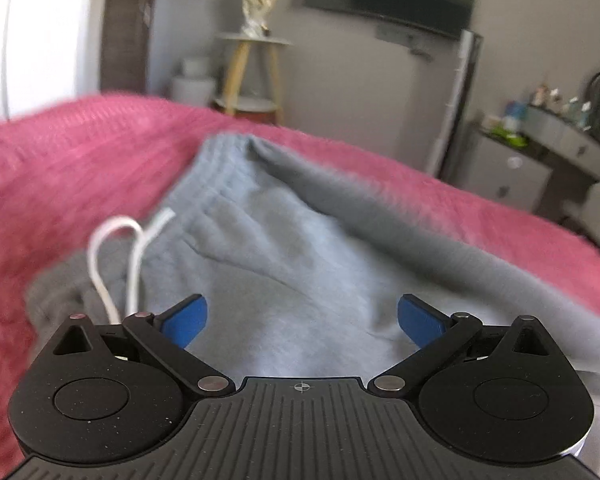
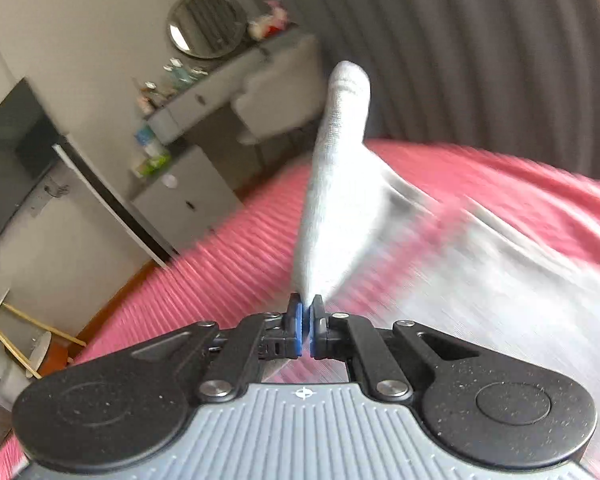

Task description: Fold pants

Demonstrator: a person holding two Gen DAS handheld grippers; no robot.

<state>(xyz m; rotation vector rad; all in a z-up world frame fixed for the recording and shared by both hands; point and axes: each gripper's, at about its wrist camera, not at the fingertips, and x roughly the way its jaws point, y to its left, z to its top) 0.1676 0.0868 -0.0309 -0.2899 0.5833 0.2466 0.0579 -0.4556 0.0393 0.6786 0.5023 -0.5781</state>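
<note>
Pink ribbed bedspread (image 1: 60, 168) underlies grey fleece sweatpants (image 1: 284, 248); right gripper (image 2: 306, 320) pinches a lifted pant leg (image 2: 336, 184) at frame centre, left gripper (image 1: 302, 320) gapes empty; next, probably carry it across.

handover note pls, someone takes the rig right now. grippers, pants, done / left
Right gripper: shut on a pinch of the grey pants; the fabric stands up from the pads in a tall peak over the pink bedspread. View is motion-blurred.
Left gripper: open, empty, above the pants near the waistband and white drawstring.
Done: right side grabbed and lifted.
Left: no finished fold visible. Probably carry the right grip across, lay it flat, then use the left to hold or smooth.
</note>
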